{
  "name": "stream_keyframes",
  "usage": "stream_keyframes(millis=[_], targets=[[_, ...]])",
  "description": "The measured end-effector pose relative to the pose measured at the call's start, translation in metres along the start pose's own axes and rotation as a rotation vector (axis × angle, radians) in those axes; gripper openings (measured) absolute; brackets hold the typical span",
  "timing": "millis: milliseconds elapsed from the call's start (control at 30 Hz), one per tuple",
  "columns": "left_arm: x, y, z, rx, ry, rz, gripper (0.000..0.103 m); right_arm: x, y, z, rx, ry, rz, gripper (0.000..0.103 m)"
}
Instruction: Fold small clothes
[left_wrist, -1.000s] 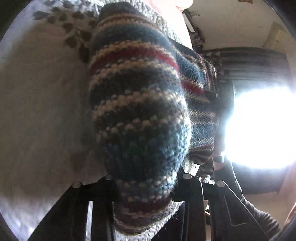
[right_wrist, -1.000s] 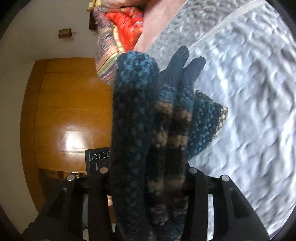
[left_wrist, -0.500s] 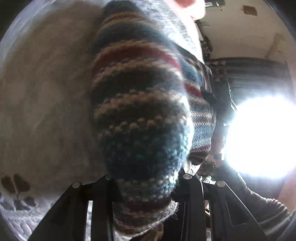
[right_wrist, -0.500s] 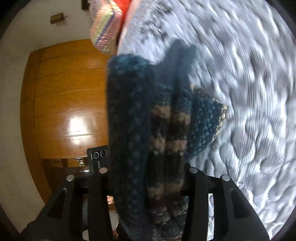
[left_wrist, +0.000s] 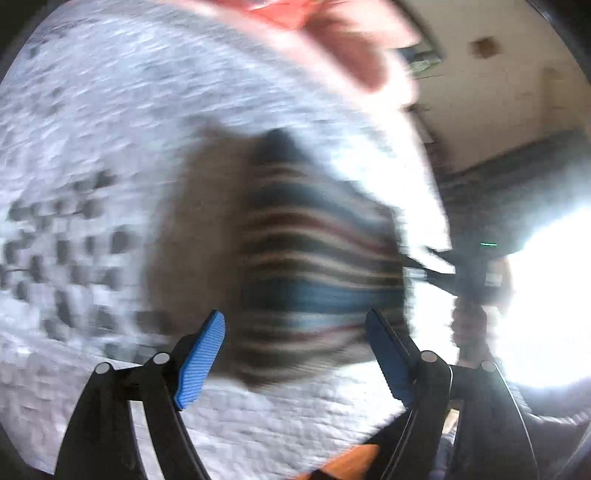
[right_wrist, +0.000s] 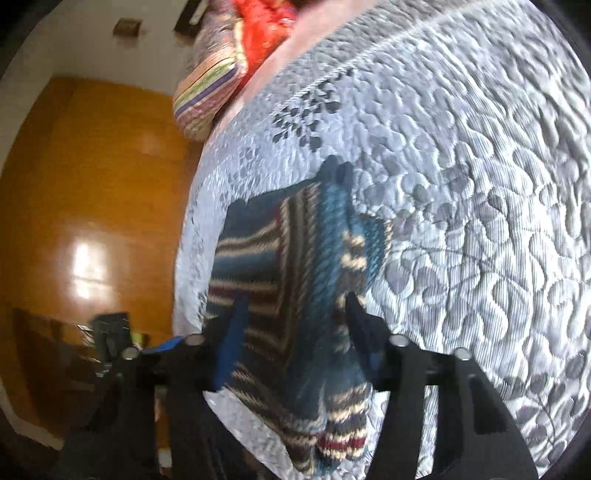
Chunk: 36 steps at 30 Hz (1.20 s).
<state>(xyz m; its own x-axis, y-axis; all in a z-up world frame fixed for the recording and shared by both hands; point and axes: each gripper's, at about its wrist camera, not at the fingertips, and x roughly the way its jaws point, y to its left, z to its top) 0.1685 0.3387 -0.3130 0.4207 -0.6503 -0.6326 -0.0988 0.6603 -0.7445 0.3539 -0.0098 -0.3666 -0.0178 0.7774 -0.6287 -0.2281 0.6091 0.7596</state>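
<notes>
Half a second ago both grippers pinched the striped knit; now the left gripper (left_wrist: 295, 354) and right gripper (right_wrist: 291, 325) stand with jaws wide apart, holding nothing. The knit (right_wrist: 295, 266) lies bunched on the bed (right_wrist: 480, 221), near its left edge: released, apparently folded.

A home bedroom is showing here. A grey quilt (right_wrist: 480, 184) with a stitched leaf pattern is covering a bed and filling the right of the right wrist view. Folded blankets (right_wrist: 210, 88), striped and red, are lying at the top centre. Glossy wooden wardrobe doors (right_wrist: 92, 206) are standing at the left. Bright window light (left_wrist: 546, 295) is glaring at the right of the left wrist view.
</notes>
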Motion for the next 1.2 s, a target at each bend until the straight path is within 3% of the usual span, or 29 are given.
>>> stream_keyframes(millis=[33, 67, 100, 133, 200, 300, 367, 467, 600, 733, 833, 900, 1067, 1133, 1200], targets=[[0.014, -0.005, -0.004, -0.005, 0.040, -0.099, 0.078, 0.006, 0.003, -0.002, -0.010, 0.009, -0.009, 0.042], [0.030, -0.011, -0.007, -0.016, 0.071, -0.152, 0.078, 0.012, 0.005, -0.005, -0.022, 0.023, -0.032, 0.035], [0.043, -0.013, -0.010, -0.024, 0.089, -0.171, 0.077, 0.018, 0.007, -0.007, -0.034, 0.033, -0.065, 0.015], [0.059, -0.011, -0.011, -0.041, 0.117, -0.186, 0.074, 0.021, 0.008, -0.006, -0.039, 0.034, -0.080, 0.010], [0.087, -0.007, -0.016, -0.099, 0.175, -0.206, 0.074, 0.019, 0.008, -0.007, -0.041, -0.001, -0.091, 0.009], [0.116, 0.019, -0.031, -0.125, 0.264, -0.115, 0.065, 0.026, -0.004, -0.004, -0.031, -0.008, -0.175, 0.008], [0.121, 0.028, -0.036, -0.150, 0.301, -0.129, 0.063, 0.033, -0.019, -0.006, -0.017, 0.020, -0.201, 0.011], [0.104, 0.030, -0.032, -0.126, 0.330, -0.118, 0.063, 0.026, -0.007, -0.008, -0.094, 0.009, -0.209, 0.020], [0.063, 0.002, -0.005, -0.045, 0.243, -0.183, 0.065, -0.008, 0.016, -0.011, -0.162, -0.084, -0.260, 0.024], [0.044, 0.001, 0.044, -0.022, 0.095, -0.150, 0.068, 0.008, 0.041, -0.013, -0.277, -0.017, -0.283, 0.024], [0.068, 0.019, 0.069, -0.029, 0.112, -0.008, 0.068, 0.040, 0.036, -0.012, -0.294, 0.063, -0.330, 0.015], [0.086, 0.034, 0.070, -0.062, 0.154, 0.022, 0.067, 0.054, 0.025, -0.015, -0.307, 0.100, -0.374, 0.015], [0.072, 0.012, 0.063, -0.002, 0.147, 0.055, 0.068, 0.033, 0.041, -0.022, -0.337, 0.088, -0.370, 0.018], [0.053, 0.000, 0.055, 0.043, 0.129, -0.001, 0.068, 0.020, 0.053, -0.033, -0.370, 0.082, -0.358, 0.018], [0.050, -0.001, 0.044, 0.076, 0.141, -0.001, 0.068, 0.015, 0.060, -0.049, -0.400, 0.109, -0.351, 0.018]])
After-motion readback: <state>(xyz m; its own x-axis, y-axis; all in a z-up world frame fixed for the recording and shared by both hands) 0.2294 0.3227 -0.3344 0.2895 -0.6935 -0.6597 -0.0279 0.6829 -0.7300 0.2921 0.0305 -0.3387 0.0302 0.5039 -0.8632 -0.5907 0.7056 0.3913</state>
